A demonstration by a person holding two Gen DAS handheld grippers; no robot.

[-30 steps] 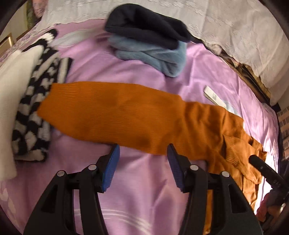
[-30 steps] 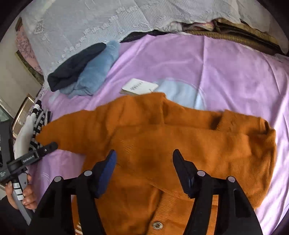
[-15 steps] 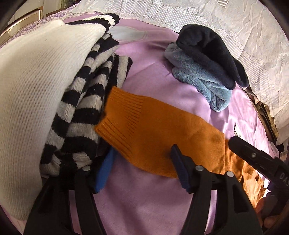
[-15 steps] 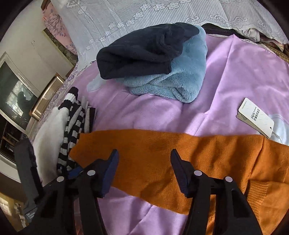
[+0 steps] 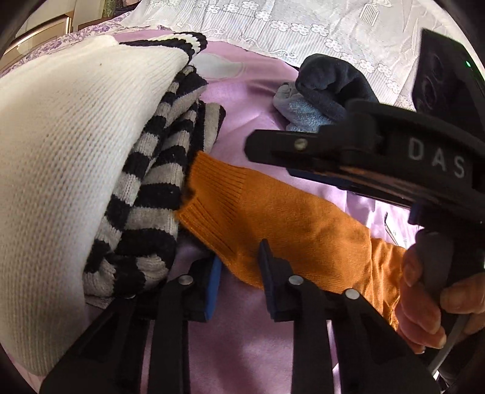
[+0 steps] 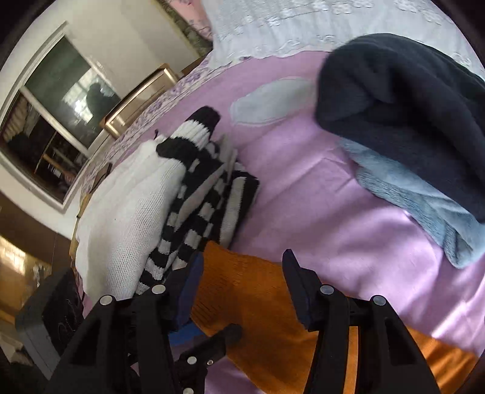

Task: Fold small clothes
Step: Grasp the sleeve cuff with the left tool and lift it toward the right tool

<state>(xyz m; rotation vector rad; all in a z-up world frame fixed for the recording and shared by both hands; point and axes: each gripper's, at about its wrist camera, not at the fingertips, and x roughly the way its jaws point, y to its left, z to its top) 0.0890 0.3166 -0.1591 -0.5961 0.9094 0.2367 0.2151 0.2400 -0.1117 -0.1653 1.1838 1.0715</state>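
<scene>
An orange knit sweater lies on the purple sheet [image 5: 242, 100], and its sleeve [image 5: 288, 218] ends in a ribbed cuff [image 6: 233, 272] against the striped knit. My left gripper [image 5: 239, 272] is at the near edge of the cuff, its jaws closing with the orange fabric filling the gap between the blue pads. My right gripper [image 6: 242, 272] hovers open over the far side of the same cuff, one finger on each side of it. In the left wrist view it [image 5: 272, 157] crosses above the sleeve, held by a hand [image 5: 424, 297].
A white knit [image 5: 60, 166] and a black-and-white striped knit [image 5: 157, 181] are piled right beside the cuff. A folded navy and light blue pile [image 6: 409, 121] sits farther back. A paper tag [image 5: 391, 230] lies beyond the sleeve. A white lace cover [image 5: 272, 27] borders the sheet.
Both grippers have travelled left along the orange sleeve to its cuff. The left jaws have narrowed around the cuff's near edge. The right gripper has swung in over the cuff.
</scene>
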